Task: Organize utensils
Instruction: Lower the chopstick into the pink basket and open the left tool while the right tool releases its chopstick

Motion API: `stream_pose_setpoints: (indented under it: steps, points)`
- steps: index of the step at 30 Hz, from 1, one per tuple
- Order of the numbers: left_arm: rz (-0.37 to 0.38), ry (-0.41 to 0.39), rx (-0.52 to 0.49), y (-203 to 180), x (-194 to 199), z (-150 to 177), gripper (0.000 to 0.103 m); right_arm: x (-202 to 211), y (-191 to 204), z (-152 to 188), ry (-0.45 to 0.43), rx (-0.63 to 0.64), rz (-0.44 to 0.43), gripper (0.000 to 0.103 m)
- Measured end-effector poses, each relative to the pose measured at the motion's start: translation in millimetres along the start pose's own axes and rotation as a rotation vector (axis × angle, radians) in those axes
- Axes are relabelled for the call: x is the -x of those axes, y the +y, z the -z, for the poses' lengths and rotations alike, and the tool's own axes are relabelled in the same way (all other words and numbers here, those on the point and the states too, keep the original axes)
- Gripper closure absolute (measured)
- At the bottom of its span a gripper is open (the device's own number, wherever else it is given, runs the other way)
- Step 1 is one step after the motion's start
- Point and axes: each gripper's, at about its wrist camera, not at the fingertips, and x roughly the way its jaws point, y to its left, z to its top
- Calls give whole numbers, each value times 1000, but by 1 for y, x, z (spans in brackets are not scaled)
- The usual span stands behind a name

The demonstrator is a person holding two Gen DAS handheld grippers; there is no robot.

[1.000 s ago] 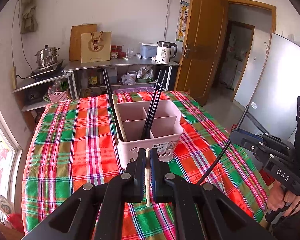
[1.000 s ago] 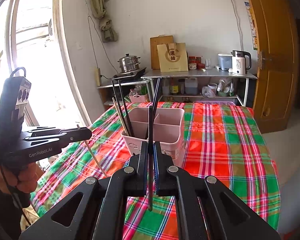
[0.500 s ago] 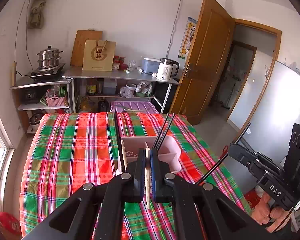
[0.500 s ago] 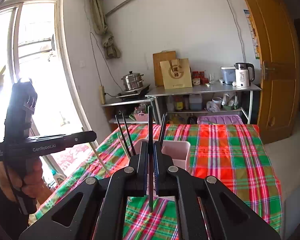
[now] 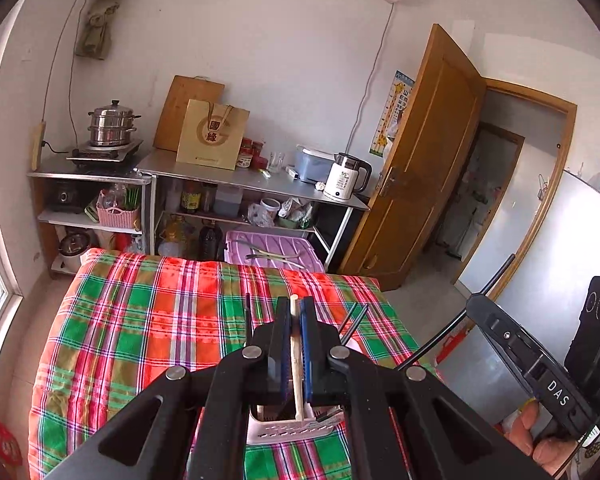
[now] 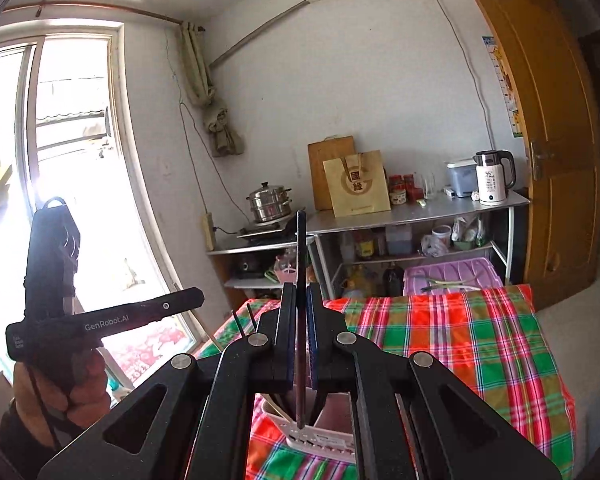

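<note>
Two tongs hang above a tabletop (image 5: 140, 340) covered in red and green plaid cloth that fills the lower middle of both views, with wide bare cloth to the left and beyond. A pale pink utensil holder (image 5: 292, 428) stands low in the frame, mostly hidden beneath each tool, black chopsticks (image 5: 352, 320) poking out of it. The left tongs (image 5: 296, 344) are clamped shut on a light wooden chopstick (image 5: 296, 360), its lower end over the holder. The right tongs (image 6: 300, 344) are closed tight on a dark chopstick (image 6: 300, 280) standing upright, tip just above the holder's near rim.
</note>
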Motion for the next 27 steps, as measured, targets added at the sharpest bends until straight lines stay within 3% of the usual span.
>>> stream_pose_setpoints:
  steps: [10, 24, 27]
  points:
    - [-20, 0, -14, 7, -27, 4, 99, -27, -6, 14, 31, -15, 4, 98]
    - [-31, 167, -39, 24, -82, 39, 98, -63, -16, 60, 174, -33, 14, 98]
    - [-25, 164, -46, 25, -84, 44, 98, -66, -18, 66, 198, -34, 11, 98]
